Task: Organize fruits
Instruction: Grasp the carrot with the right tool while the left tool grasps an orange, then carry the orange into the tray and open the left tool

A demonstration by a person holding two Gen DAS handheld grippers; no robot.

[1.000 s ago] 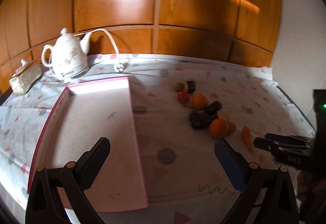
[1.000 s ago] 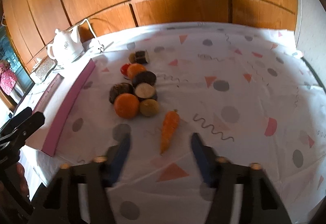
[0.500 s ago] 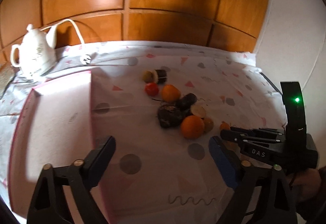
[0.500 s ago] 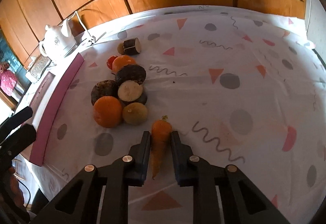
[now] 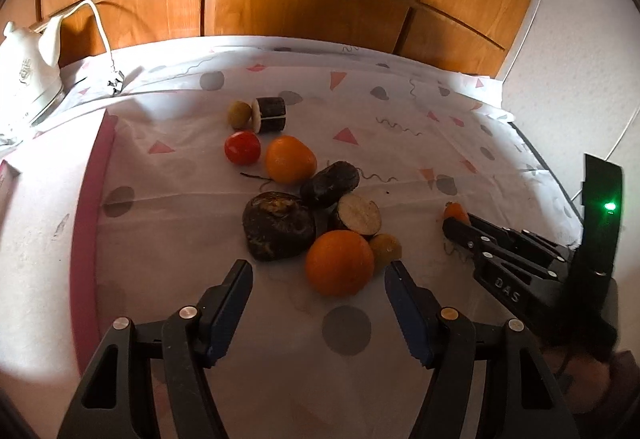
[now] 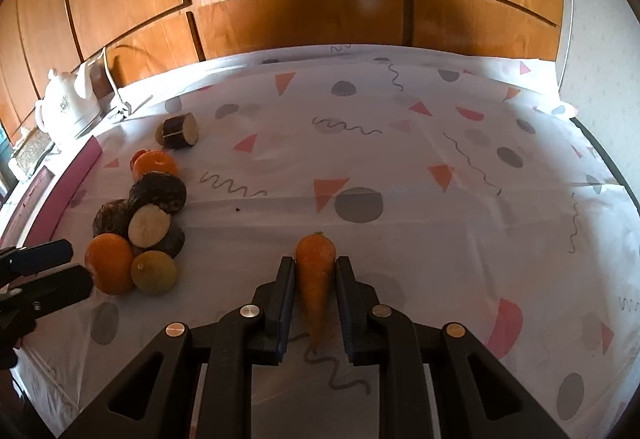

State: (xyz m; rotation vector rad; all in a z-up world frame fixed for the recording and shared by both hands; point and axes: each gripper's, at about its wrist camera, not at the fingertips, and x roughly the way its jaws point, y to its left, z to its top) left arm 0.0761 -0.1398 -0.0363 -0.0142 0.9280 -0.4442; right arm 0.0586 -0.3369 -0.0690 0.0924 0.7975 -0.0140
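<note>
Both wrist views look low across the tablecloth (image 5: 400,143), sharing it.

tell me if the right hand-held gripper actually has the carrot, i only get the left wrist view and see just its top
Observer: Yes. In the right wrist view the right hand-held gripper is closed on the carrot, one finger against each side.
Operator: which way is it pointing
Observer: Thick end away from the hand-held gripper, thin tip back between the fingers.
Operator: touching the pile
Observer: No, bare cloth separates it from the greenish fruit.
</note>
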